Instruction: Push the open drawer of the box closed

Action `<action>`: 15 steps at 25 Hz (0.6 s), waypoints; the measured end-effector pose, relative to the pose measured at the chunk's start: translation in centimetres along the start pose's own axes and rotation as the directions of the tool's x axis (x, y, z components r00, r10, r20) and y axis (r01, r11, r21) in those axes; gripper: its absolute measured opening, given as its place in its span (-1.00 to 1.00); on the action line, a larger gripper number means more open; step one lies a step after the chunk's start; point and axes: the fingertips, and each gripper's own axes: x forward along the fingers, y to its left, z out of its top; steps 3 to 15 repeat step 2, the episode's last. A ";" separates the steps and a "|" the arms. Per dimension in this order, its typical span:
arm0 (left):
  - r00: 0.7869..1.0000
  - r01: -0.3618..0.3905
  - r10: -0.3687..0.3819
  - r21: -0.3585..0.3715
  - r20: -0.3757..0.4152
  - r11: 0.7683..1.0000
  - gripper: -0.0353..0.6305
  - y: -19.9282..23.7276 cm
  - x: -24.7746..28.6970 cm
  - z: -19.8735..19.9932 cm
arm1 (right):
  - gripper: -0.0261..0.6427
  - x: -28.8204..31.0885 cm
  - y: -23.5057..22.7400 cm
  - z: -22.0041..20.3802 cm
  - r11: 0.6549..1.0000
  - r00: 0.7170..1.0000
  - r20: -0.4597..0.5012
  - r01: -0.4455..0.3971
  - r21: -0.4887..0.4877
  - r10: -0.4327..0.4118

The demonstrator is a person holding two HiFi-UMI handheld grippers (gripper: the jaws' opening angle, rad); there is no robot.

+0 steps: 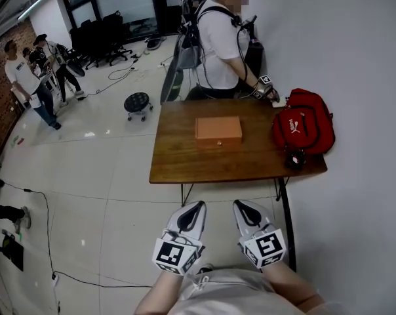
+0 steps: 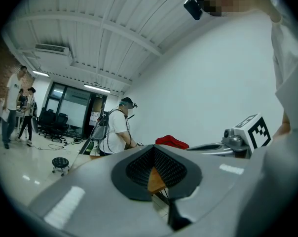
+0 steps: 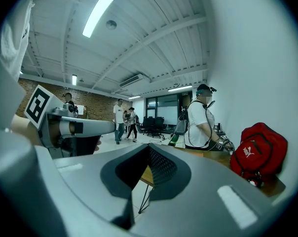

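An orange-brown box [image 1: 218,131] lies in the middle of the wooden table [image 1: 185,166], its front face with a small knob turned toward me. How far its drawer stands out is too small to tell. Both grippers hang near my body, short of the table's near edge and well away from the box. My left gripper [image 1: 193,210] and right gripper [image 1: 243,207] point at the table, jaws together and holding nothing. In the left gripper view the left gripper [image 2: 154,171] shows only a sliver of table past its tips; the right gripper view shows the same past the right gripper [image 3: 149,171].
A red bag [image 1: 303,126] sits on the table's right end against the white wall. A person in a white shirt [image 1: 221,38] stands behind the table, holding grippers. A black stool [image 1: 138,102] and several people [image 1: 27,77] are on the floor to the left, where cables run.
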 end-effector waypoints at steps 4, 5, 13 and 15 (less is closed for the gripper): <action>1.000 0.005 -0.005 -0.004 0.004 1.000 -0.88 0.0 -0.1 0.1 | -0.91 -0.1 0.1 0.2 1.000 1.000 0.001 0.001 -0.002 -0.001; 1.000 0.005 -0.005 -0.004 0.004 1.000 -0.88 0.0 -0.1 0.1 | -0.91 -0.1 0.1 0.2 1.000 1.000 0.001 0.001 -0.002 -0.001; 1.000 0.005 -0.005 -0.004 0.004 1.000 -0.88 0.0 -0.1 0.1 | -0.91 -0.1 0.1 0.2 1.000 1.000 0.001 0.001 -0.002 -0.001; 1.000 0.005 -0.005 -0.004 0.004 1.000 -0.88 0.0 -0.1 0.1 | -0.91 -0.1 0.1 0.2 1.000 1.000 0.001 0.001 -0.002 -0.001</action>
